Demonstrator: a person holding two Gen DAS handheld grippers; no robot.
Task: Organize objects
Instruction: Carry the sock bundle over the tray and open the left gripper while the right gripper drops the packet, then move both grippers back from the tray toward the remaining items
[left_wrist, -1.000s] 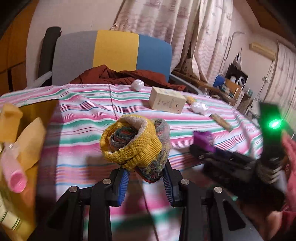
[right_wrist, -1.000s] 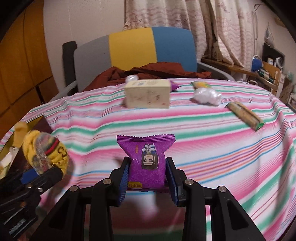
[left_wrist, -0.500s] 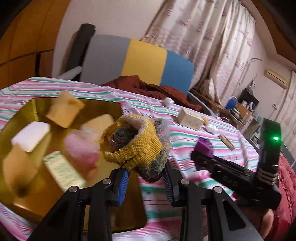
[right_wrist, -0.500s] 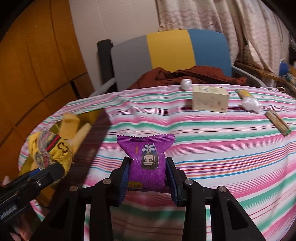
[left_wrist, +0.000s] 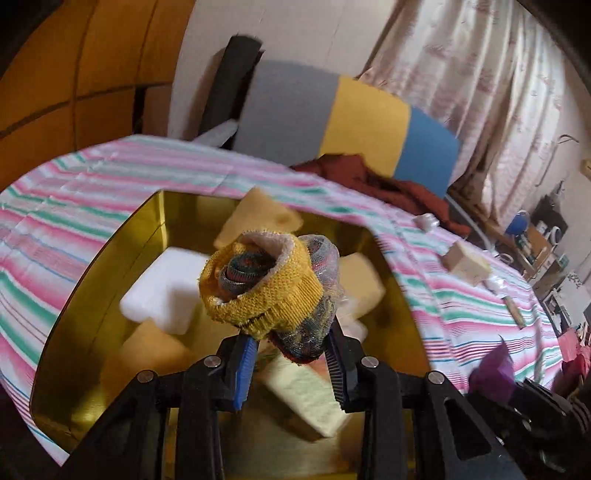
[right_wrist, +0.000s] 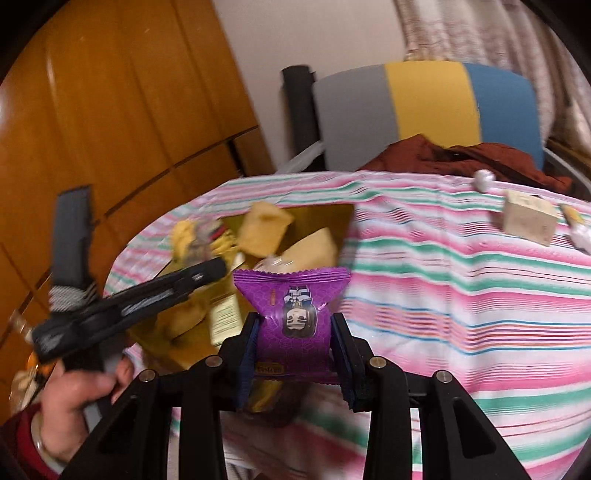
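Note:
My left gripper is shut on a rolled yellow knit sock bundle and holds it above a gold tray that contains several sponges and foam blocks. My right gripper is shut on a purple snack packet near the tray's right front edge. The left gripper with the sock bundle also shows in the right wrist view, over the tray. The purple packet shows at the lower right of the left wrist view.
The table wears a pink, green and white striped cloth. A beige box, a white ball and small wrapped items lie at its far right. A grey, yellow and blue chair with a rust cloth stands behind. Wooden cabinets stand left.
Both grippers have swung left toward the gold tray. The sock bundle is now over the tray's contents, and the purple packet has come up to the tray's edge.

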